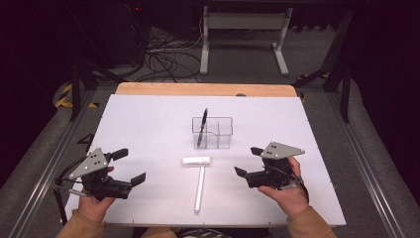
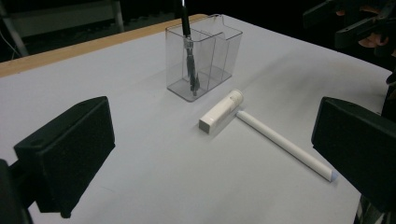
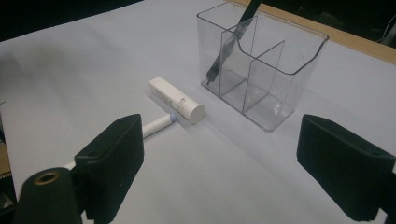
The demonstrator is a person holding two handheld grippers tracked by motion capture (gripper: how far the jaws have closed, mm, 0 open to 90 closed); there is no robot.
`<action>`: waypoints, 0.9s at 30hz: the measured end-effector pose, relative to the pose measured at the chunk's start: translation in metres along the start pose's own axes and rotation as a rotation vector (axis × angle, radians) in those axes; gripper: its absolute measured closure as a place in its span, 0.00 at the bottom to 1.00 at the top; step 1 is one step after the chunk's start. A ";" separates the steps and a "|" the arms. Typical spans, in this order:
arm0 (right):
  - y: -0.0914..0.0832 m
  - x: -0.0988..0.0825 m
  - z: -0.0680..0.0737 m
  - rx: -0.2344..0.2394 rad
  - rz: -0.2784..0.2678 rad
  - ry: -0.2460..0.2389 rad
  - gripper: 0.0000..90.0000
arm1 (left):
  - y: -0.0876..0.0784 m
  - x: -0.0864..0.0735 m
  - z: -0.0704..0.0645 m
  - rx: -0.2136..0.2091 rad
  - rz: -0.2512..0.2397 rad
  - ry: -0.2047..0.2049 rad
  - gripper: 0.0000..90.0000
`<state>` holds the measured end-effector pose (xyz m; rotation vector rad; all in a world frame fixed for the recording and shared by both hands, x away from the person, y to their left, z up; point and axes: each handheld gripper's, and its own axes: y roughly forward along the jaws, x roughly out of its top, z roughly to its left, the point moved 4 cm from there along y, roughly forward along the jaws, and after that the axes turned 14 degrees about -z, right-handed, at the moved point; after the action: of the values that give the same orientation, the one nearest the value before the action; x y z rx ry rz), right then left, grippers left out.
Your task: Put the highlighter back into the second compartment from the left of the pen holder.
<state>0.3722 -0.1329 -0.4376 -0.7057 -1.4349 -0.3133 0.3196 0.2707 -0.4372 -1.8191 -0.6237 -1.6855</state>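
Observation:
A clear plastic holder (image 1: 213, 131) with several compartments stands mid-table, and a black pen (image 1: 202, 126) leans upright in its left compartment. In front of it lie a white cap (image 1: 196, 160) and a long white pen (image 1: 199, 191) with its tip close to the cap. My left gripper (image 1: 130, 167) hovers open at the front left, nothing between its jaws. At the front right my right gripper (image 1: 247, 161) is open and empty too. The left gripper view shows the holder (image 2: 205, 60), cap (image 2: 219, 112) and white pen (image 2: 285, 144) ahead. The right gripper view shows the holder (image 3: 266, 70) and cap (image 3: 177, 100).
The white table top (image 1: 148, 124) ends in a wooden strip (image 1: 203, 89) at the far side. Beyond it are floor cables (image 1: 163, 59) and a white desk frame (image 1: 242, 29). Metal rails run along both table sides.

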 end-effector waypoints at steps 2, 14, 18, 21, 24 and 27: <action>0.001 0.000 0.000 0.002 0.002 0.010 0.17 | 0.000 0.000 0.000 0.000 0.000 0.000 0.00; 0.010 0.004 0.004 0.007 0.083 0.008 0.17 | -0.001 -0.004 0.004 0.014 -0.003 -0.022 0.00; 0.015 0.006 0.006 -0.002 0.092 0.012 0.23 | -0.002 -0.004 0.002 0.016 0.001 -0.018 0.00; 0.020 0.009 0.008 -0.007 0.115 0.035 0.24 | -0.003 -0.005 0.002 0.017 0.002 -0.017 0.00; 0.026 0.012 0.011 -0.005 0.132 0.050 0.24 | -0.004 -0.005 0.002 0.021 0.000 -0.018 0.00; 0.031 0.015 0.014 -0.007 0.151 0.057 0.25 | -0.005 -0.005 0.002 0.023 -0.001 -0.019 0.00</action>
<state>0.3820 -0.0977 -0.4308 -0.8002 -1.3186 -0.2189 0.3171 0.2762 -0.4417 -1.8207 -0.6493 -1.6573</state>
